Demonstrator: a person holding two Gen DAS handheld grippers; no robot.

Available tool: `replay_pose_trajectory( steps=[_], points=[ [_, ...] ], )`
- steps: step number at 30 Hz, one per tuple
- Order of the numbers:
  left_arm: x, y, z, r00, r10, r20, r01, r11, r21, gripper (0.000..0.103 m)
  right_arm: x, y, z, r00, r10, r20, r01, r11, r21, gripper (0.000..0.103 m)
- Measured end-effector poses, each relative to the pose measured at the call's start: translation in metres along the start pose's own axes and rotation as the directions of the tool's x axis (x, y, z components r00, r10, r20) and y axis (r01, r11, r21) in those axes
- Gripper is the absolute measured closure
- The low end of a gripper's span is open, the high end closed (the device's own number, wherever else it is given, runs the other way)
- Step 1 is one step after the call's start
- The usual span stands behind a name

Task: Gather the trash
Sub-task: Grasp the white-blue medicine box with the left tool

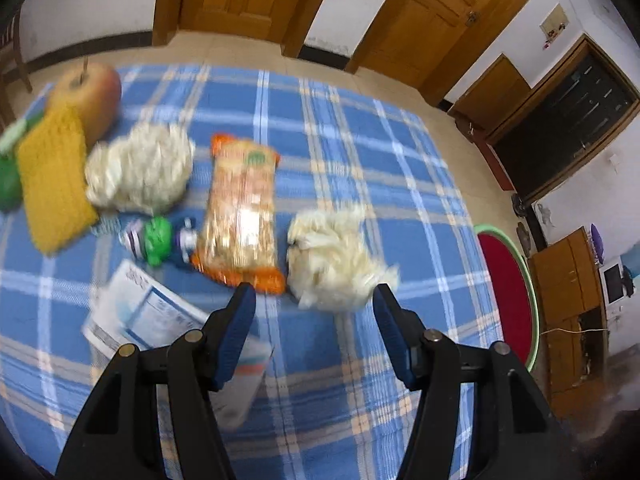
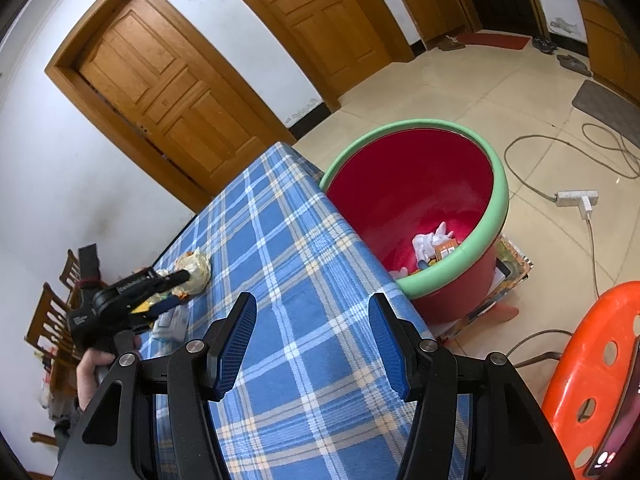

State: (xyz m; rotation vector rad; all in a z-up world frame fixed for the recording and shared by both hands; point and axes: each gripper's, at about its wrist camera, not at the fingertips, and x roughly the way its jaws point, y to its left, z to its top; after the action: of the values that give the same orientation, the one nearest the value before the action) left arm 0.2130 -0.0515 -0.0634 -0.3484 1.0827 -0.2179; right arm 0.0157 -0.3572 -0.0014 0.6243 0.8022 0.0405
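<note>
On the blue plaid tablecloth (image 1: pixel 340 392) lie two crumpled white paper wads (image 1: pixel 338 260) (image 1: pixel 140 168), an orange snack packet (image 1: pixel 242 212) and a white printed wrapper (image 1: pixel 148 312). My left gripper (image 1: pixel 314 300) is open just above the cloth, the nearer wad right past its right fingertip, nothing between the pads. My right gripper (image 2: pixel 312 312) hangs open and empty over the table's near corner. A red bin with a green rim (image 2: pixel 500 200) stands on the floor beside the table, some trash lying in it. In the right wrist view the left gripper (image 2: pixel 176 292) reaches toward a wad (image 2: pixel 196 268).
An apple (image 1: pixel 92 96), a yellow sponge-like pad (image 1: pixel 52 176), a green object (image 1: pixel 8 180) and a small green-and-white toy (image 1: pixel 158 240) sit at the table's left. An orange plastic stool (image 2: pixel 592 368) stands at right. Cables and a power strip (image 2: pixel 576 198) lie on the floor.
</note>
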Motion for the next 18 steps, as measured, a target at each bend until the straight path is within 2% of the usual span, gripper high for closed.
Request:
replay_pose_trajectory(
  steps=[2,6,10,18],
  points=[
    [-0.004,-0.002,-0.006,1.000,0.020,0.010,-0.020,0.999,0.028,0.043,-0.001,0.002,0.000,1.000,-0.001,0.002,0.001,1.000,-0.008,0.043],
    [-0.017,0.003,-0.026,1.000,-0.006,0.004,0.005,0.999,0.037,0.043,-0.001,0.003,0.000,1.000,0.001,0.005,-0.001,1.000,-0.011,0.043],
    [-0.029,0.010,-0.043,1.000,0.022,0.004,-0.022,0.998,0.064,0.043,0.001,0.007,-0.002,1.000,0.009,-0.004,-0.009,1.000,-0.016,0.043],
    [-0.058,0.032,-0.067,0.999,0.043,0.026,-0.045,0.997,0.064,0.043,0.002,0.021,-0.007,1.000,0.028,-0.013,-0.028,0.998,-0.049,0.043]
  ],
)
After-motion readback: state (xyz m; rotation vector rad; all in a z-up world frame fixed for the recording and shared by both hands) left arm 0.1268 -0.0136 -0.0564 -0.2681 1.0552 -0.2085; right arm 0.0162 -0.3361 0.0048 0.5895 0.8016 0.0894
